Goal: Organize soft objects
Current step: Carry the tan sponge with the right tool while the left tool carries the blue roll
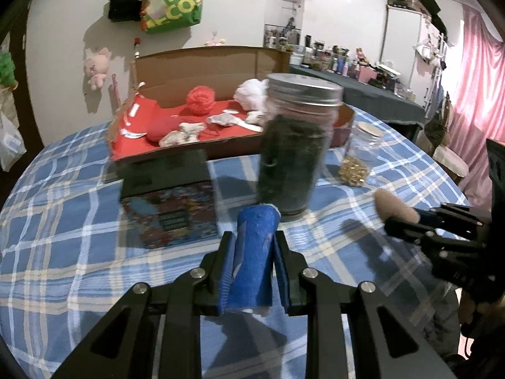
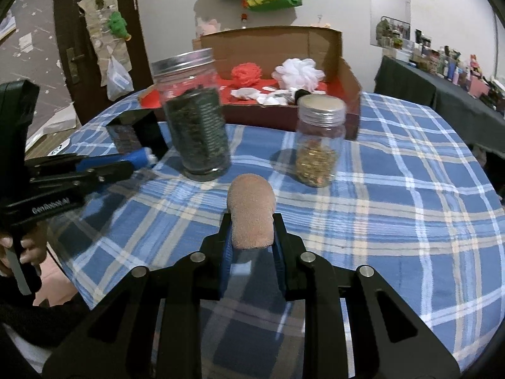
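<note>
While my left gripper (image 1: pixel 254 246) has its jaws clamped on a blue foam roll (image 1: pixel 255 252) that sticks out past the tips, my right gripper (image 2: pixel 251 230) has its jaws clamped on a tan fuzzy pad (image 2: pixel 251 218), its rounded end poking forward. Both are held above the table (image 2: pixel 394 205), which wears a blue plaid cloth. Just ahead of my left jaws stands a tall jar of dark material (image 1: pixel 293 148) with a metal lid; ahead and to their left lies a dark box with a colourful label (image 1: pixel 170 202). Ahead and to the right of my right jaws is a smaller jar of gold bits (image 2: pixel 318 142). Beyond both jars sits a cardboard box (image 2: pixel 284 44) lined in red, holding a red pouf (image 2: pixel 246 74), a white pouf (image 2: pixel 298 71) and pale scraps. A green bag (image 1: pixel 175 3) hangs on the far wall.
</note>
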`<state>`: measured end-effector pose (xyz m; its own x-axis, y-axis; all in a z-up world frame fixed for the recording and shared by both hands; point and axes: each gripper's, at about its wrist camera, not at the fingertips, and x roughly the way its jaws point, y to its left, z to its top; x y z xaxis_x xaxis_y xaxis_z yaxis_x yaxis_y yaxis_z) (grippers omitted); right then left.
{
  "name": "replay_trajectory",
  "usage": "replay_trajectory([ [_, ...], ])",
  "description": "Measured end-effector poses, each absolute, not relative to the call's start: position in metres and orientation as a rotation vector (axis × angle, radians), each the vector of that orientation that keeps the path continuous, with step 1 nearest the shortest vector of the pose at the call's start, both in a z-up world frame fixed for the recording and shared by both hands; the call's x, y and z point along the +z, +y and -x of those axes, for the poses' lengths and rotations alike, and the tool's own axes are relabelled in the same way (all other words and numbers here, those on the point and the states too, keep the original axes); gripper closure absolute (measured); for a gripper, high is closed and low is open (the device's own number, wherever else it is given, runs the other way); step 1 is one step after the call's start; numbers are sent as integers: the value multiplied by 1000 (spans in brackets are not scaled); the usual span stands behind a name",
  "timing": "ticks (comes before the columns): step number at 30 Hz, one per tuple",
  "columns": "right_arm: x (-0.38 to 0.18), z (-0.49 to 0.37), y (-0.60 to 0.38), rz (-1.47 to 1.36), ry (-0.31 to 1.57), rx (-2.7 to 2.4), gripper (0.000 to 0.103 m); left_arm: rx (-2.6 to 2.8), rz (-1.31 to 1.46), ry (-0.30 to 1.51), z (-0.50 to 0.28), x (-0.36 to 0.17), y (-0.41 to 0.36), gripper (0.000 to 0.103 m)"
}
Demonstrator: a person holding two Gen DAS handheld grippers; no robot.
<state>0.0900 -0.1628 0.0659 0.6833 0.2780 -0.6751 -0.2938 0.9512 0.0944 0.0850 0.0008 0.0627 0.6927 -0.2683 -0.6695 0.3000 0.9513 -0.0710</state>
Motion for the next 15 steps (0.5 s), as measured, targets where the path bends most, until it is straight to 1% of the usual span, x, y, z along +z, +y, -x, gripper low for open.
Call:
replay_trajectory([
  [15,65,-105,-199,-10,786,224,81,-171,-6,749,-85,62,71,77],
])
